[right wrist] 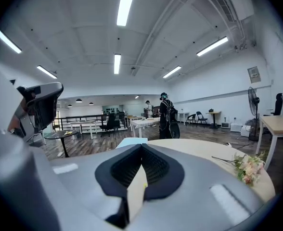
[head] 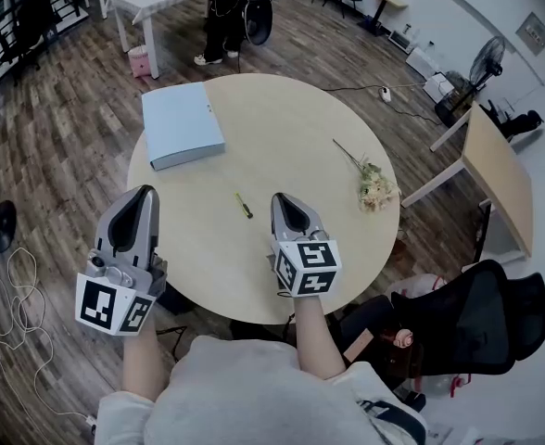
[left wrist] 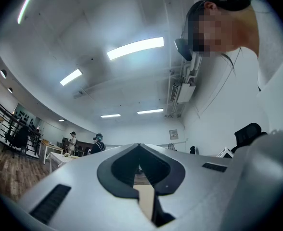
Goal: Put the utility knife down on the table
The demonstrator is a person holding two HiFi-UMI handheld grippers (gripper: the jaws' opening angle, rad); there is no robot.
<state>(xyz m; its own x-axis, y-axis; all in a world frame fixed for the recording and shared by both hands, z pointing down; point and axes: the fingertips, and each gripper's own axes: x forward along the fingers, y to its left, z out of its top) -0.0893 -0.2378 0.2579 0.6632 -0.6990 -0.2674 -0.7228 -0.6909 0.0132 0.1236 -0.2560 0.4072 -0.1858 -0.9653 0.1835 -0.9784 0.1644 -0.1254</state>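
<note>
Utility knife (head: 243,206) lies flat on the round table (head: 282,119), btwn the two grippers, just ahead of their tips, touching neither. Left gripper (head: 145,193): jaws together, nothing in them. Right gripper (head: 280,198): same, closer to the knife. Blue folder (head: 182,123) lies well beyond.

A blue folder (head: 182,124) lies well apart from a flower sprig (head: 373,184).
</note>
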